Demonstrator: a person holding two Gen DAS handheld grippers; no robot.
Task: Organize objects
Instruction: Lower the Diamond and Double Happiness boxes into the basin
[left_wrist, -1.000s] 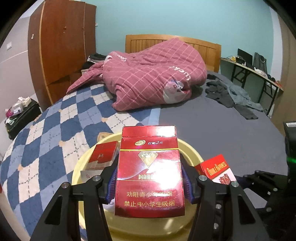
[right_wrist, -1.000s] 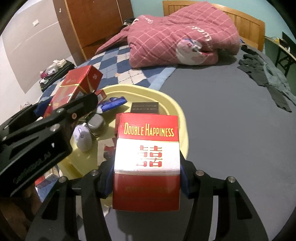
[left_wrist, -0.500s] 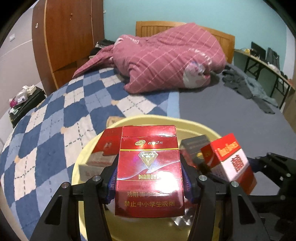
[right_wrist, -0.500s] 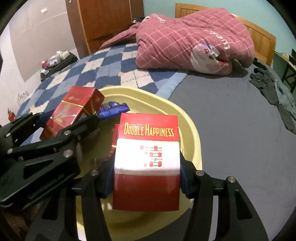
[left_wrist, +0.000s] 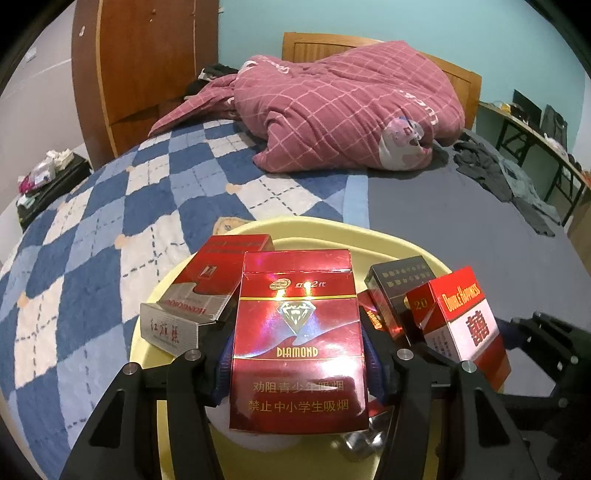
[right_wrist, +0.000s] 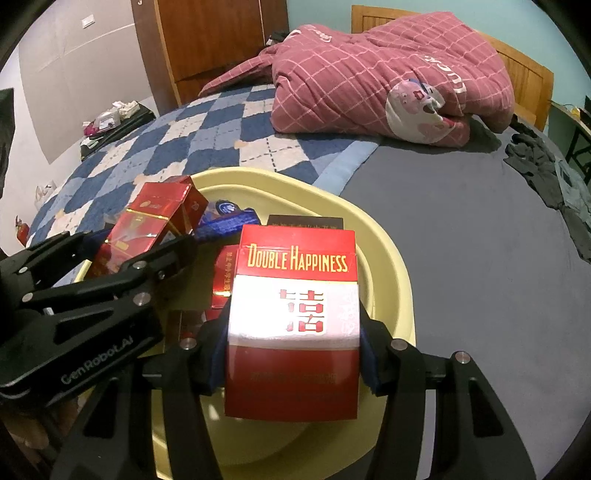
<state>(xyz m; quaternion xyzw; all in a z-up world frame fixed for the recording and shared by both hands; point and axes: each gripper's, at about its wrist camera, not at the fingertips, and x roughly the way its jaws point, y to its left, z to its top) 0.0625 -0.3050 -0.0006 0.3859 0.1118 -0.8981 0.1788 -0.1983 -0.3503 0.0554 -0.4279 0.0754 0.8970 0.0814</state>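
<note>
My left gripper (left_wrist: 299, 362) is shut on a shiny red Diamond cigarette pack (left_wrist: 299, 332), held upright over the yellow basin (left_wrist: 332, 229) on the bed. My right gripper (right_wrist: 293, 354) is shut on a red-and-white Double Happiness pack (right_wrist: 295, 314), also over the basin (right_wrist: 391, 266). In the left wrist view the Double Happiness pack (left_wrist: 461, 325) shows at the right. The right wrist view has the left gripper (right_wrist: 140, 254) with the Diamond pack (right_wrist: 147, 225) at the left. Inside the basin lie a red-and-silver pack (left_wrist: 199, 295), a black pack (left_wrist: 402, 284) and a blue item (right_wrist: 229, 221).
The basin rests on a bed with a blue checked blanket (left_wrist: 92, 240) and a grey sheet (right_wrist: 480, 240). A bunched pink quilt (left_wrist: 343, 114) lies at the head. Dark clothes (left_wrist: 498, 173) lie at the right; a wooden wardrobe (left_wrist: 140, 66) stands at the left.
Both grippers have moved forward and down over the basin, each still holding its pack. The basin and the packs in it look nearer and larger.
</note>
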